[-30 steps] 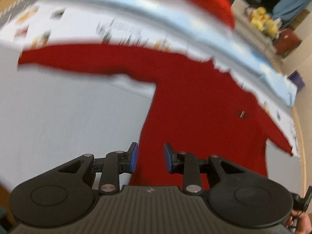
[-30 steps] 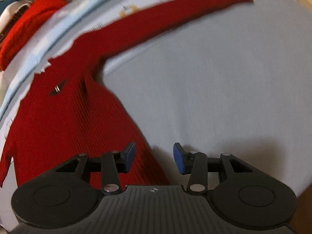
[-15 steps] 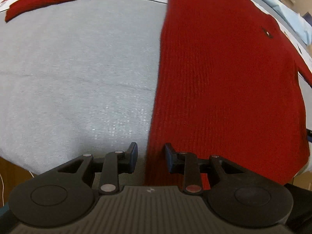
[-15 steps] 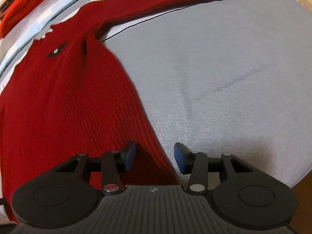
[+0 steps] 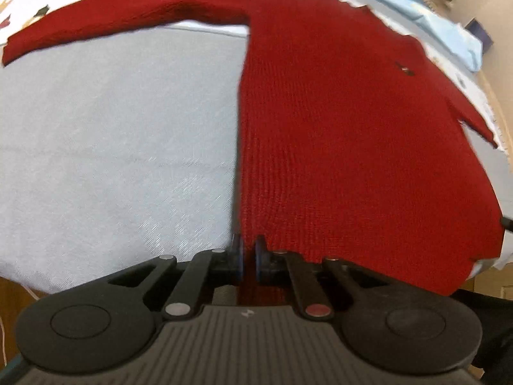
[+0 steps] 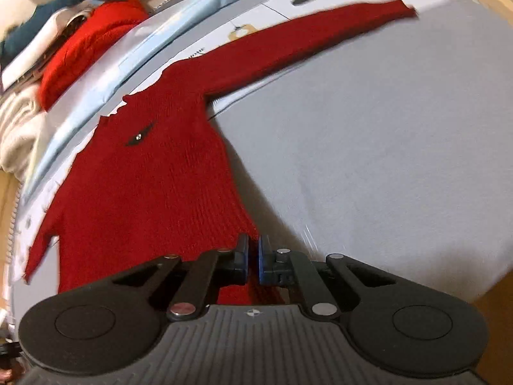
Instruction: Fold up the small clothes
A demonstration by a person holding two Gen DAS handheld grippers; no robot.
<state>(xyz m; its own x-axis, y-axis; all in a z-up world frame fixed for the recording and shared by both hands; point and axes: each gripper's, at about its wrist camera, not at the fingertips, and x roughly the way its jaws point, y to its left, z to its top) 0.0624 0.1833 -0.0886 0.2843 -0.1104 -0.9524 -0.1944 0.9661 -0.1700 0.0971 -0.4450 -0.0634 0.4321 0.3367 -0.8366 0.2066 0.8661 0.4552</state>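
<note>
Two grippers: each is clamped on one bottom corner of the same garment.
Left gripper (image 5: 248,256): jaws drawn together, having just closed from part-open; blue pads pinch the hem corner at the garment's straight side edge, knit showing in the narrow slit between them.
Right gripper (image 6: 253,258): jaws likewise just closed to a thin slit; red knit is caught between the blue pads at the opposite hem corner.
Task item: red ribbed-knit long-sleeved sweater (image 5: 346,134), lying flat, front up, hem toward both cameras, neck at the far side.
Hem: near the table's front edge; in the left view it runs from the pads across to the right, slightly ragged in outline.
Sleeves: one sleeve (image 5: 121,22) stretches straight out sideways in the left view; the other sleeve (image 6: 307,35) does the same in the right view, cuff near the far table edge.
Chest mark: small dark logo patch (image 6: 138,135) below the neckline.
Surface: pale grey woven tablecloth (image 5: 105,147) under the body; white printed sheet (image 6: 301,0) and light blue cloth (image 6: 96,96) under the shoulders.
Background: second bright red knit garment (image 6: 80,51), bunched, beyond the blue cloth, beside cream fabric (image 6: 19,134).
Focus: both views slightly blurred.
</note>
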